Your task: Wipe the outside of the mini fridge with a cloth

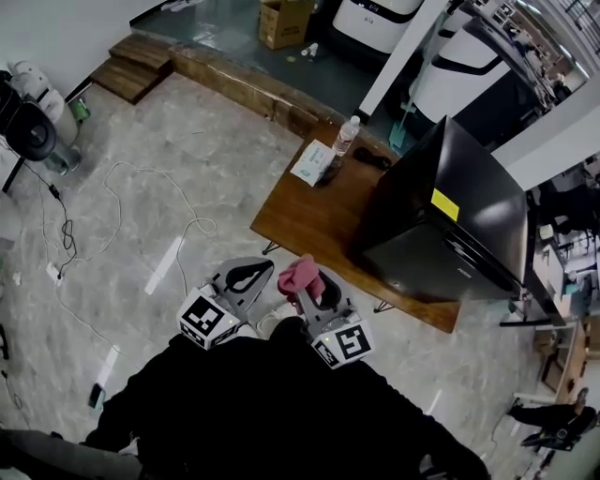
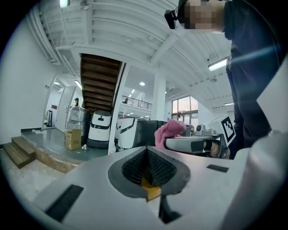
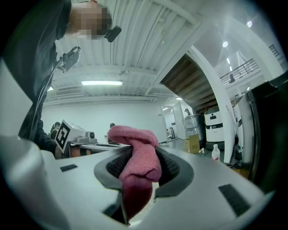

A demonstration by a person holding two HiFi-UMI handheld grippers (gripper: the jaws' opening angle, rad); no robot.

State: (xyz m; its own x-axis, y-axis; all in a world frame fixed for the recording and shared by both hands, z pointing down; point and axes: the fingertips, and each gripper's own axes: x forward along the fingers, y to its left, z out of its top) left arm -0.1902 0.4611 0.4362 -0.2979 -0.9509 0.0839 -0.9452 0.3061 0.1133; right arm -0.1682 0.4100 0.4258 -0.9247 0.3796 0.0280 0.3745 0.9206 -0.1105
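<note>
A black mini fridge (image 1: 448, 214) stands on the right part of a low wooden table (image 1: 309, 217); its dark side (image 3: 270, 134) fills the right edge of the right gripper view. My right gripper (image 1: 307, 286) is shut on a pink cloth (image 1: 300, 276), held near the table's front edge, short of the fridge. The cloth (image 3: 137, 166) bulges out between the jaws. My left gripper (image 1: 246, 277) is beside it on the left, shut, with nothing in it. From the left gripper view the cloth (image 2: 169, 131) and the fridge (image 2: 146, 133) show ahead.
A water bottle (image 1: 345, 137) and a white packet (image 1: 313, 163) lie on the table's far end. A white cable (image 1: 122, 202) loops over the marble floor at left. Wooden steps (image 1: 136, 64) and a cardboard box (image 1: 283, 21) stand beyond. White robot units (image 1: 464, 58) stand behind the fridge.
</note>
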